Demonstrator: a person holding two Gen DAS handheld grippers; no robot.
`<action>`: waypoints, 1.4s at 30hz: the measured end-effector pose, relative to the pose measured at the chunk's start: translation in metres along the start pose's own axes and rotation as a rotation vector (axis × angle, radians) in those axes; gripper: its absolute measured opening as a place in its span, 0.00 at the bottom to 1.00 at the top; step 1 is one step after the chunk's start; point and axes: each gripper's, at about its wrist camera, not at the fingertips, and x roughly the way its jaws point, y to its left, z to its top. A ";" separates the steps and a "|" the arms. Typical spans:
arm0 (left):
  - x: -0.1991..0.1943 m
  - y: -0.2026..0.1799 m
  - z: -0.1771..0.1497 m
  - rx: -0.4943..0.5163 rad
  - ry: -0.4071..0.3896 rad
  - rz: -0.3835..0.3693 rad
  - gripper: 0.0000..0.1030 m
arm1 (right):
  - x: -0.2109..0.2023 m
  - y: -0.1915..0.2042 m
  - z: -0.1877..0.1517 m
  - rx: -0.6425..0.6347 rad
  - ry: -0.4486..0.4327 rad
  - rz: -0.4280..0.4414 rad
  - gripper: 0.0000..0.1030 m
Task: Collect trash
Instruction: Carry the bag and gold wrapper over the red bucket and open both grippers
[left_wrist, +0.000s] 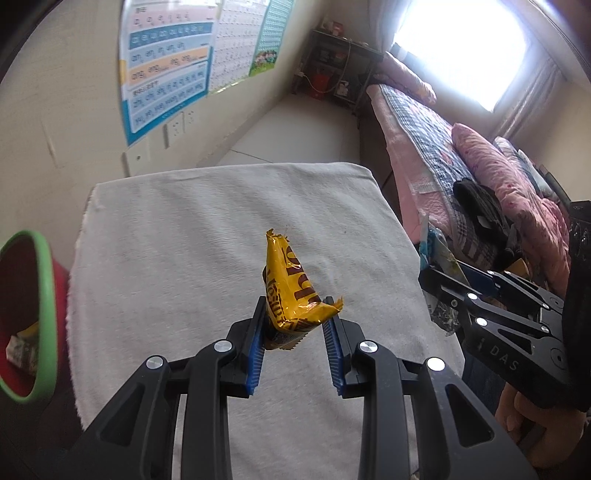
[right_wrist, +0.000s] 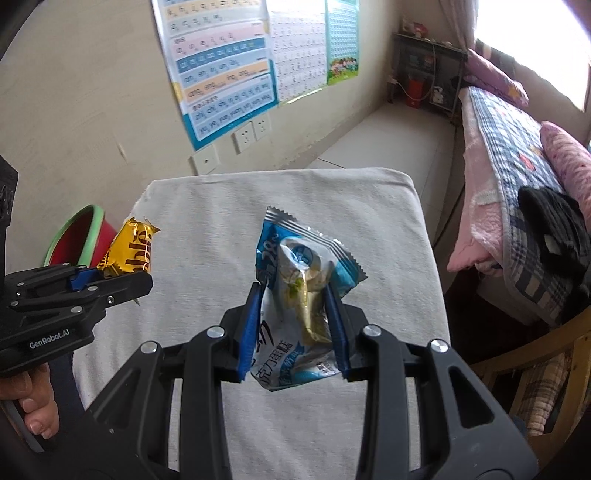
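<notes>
Left tool (left_wrist: 293, 326) pinching yellow wrapper (left_wrist: 291, 291), right tool (right_wrist: 295, 328) squeezing blue wrapper (right_wrist: 299, 295). Both trash bits hanging above table (left_wrist: 184, 240), lifted clear for carrying to red bin (left_wrist: 22, 314) waiting at left.

Your left wrist camera sits just behind the left claw (left_wrist: 295, 325), tilted down over the cloth-covered table (left_wrist: 184, 240), close. Your right wrist camera looks the same way from behind the right claw (right_wrist: 293, 314). Both share the table, the wall posters (left_wrist: 166, 70), the bed (left_wrist: 424, 125), and each other's claw.
</notes>
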 end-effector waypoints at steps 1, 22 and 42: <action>-0.004 0.004 -0.001 -0.005 -0.006 0.001 0.26 | -0.001 0.004 0.001 -0.007 -0.001 0.002 0.33; -0.073 0.102 -0.022 -0.117 -0.089 0.083 0.26 | 0.005 0.120 0.026 -0.158 -0.022 0.088 0.33; -0.132 0.236 -0.046 -0.293 -0.137 0.200 0.26 | 0.034 0.271 0.054 -0.348 -0.015 0.257 0.33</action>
